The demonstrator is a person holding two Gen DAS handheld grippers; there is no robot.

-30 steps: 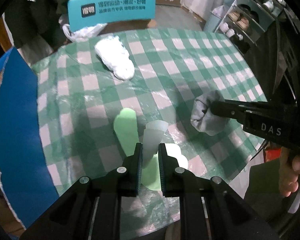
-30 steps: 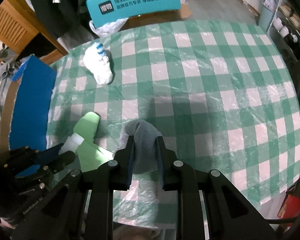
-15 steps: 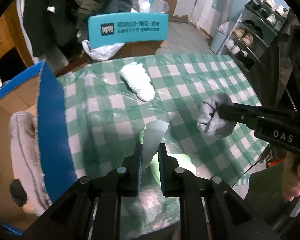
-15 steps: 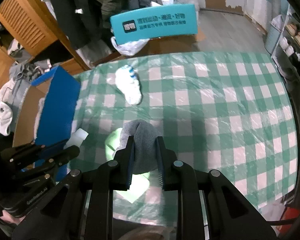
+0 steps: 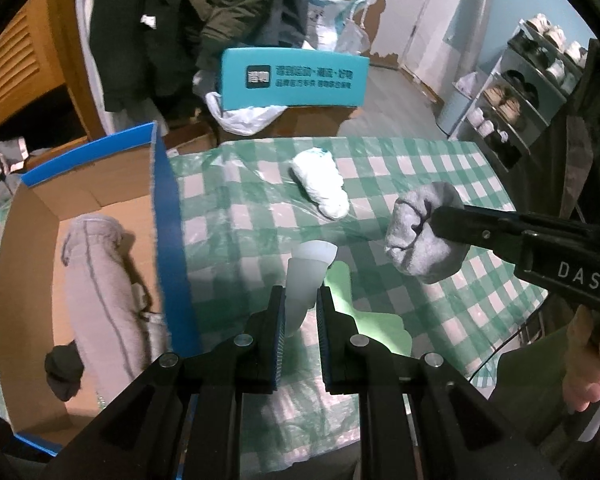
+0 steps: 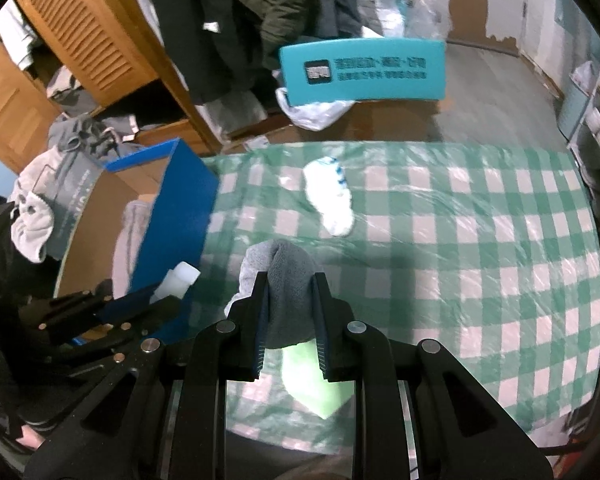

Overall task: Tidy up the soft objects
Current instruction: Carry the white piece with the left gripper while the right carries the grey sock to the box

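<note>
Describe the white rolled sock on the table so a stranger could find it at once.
Start at the green-and-white checked tablecloth, with a blue-walled cardboard box at its left edge. The white rolled sock lies alone toward the far side. Unlike the grey sock gripped in jaws, it rests free and shows blue stripes.

green-and-white checked tablecloth (image 5: 420, 168), grey sock (image 5: 424, 236), white sock (image 5: 320, 184), blue-sided box (image 5: 172, 240), teal chair back (image 5: 296, 78).

Balled grey sock (image 5: 424, 236) raised above the worktop at right, pale white-and-green sock (image 5: 306, 276) hanging upright near centre, rolled white sock with blue stripes (image 6: 330, 200) lying far on the checked cloth, grey rolled garment (image 5: 96, 288) and black sock (image 5: 62, 370) inside the blue-edged cardboard box (image 5: 168, 216) at left
</note>
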